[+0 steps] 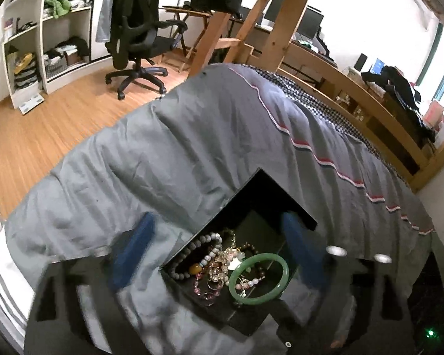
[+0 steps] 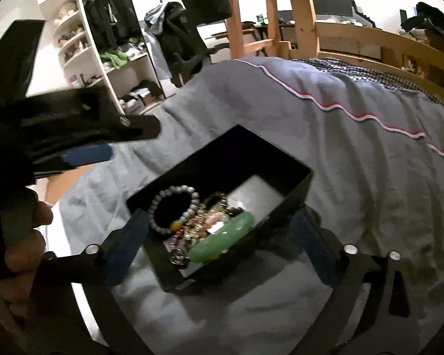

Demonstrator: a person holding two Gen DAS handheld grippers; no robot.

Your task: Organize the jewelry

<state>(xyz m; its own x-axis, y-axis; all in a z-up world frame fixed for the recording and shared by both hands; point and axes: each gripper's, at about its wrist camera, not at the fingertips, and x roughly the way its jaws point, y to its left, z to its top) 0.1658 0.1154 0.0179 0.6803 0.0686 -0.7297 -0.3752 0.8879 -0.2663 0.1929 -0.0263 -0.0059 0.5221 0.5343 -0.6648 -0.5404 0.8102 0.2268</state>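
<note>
Both grippers, left gripper (image 1: pixel 219 248) and right gripper (image 2: pixel 222 236), stand spread wide, empty, over the black box (image 2: pixel 284 159) on the grey duvet (image 1: pixel 162 148). Its tangled beads (image 2: pixel 174 201) (green bangle (image 1: pixel 259 278) atop) could snag together if one is lifted.

On the grey duvet (image 2: pixel 325 148) of the bed sits an open black box (image 2: pixel 299 189). Inside it lie a grey bead bracelet (image 2: pixel 174 204), a green bangle (image 2: pixel 222 241) and a tangle of smaller beaded pieces (image 2: pixel 204 219). The right hand-held gripper (image 2: pixel 219 245) straddles the near end of the box, blue fingers (image 2: pixel 127 248) spread wide on either side. The left hand-held gripper (image 2: pixel 88 153) shows at the left edge.
</note>
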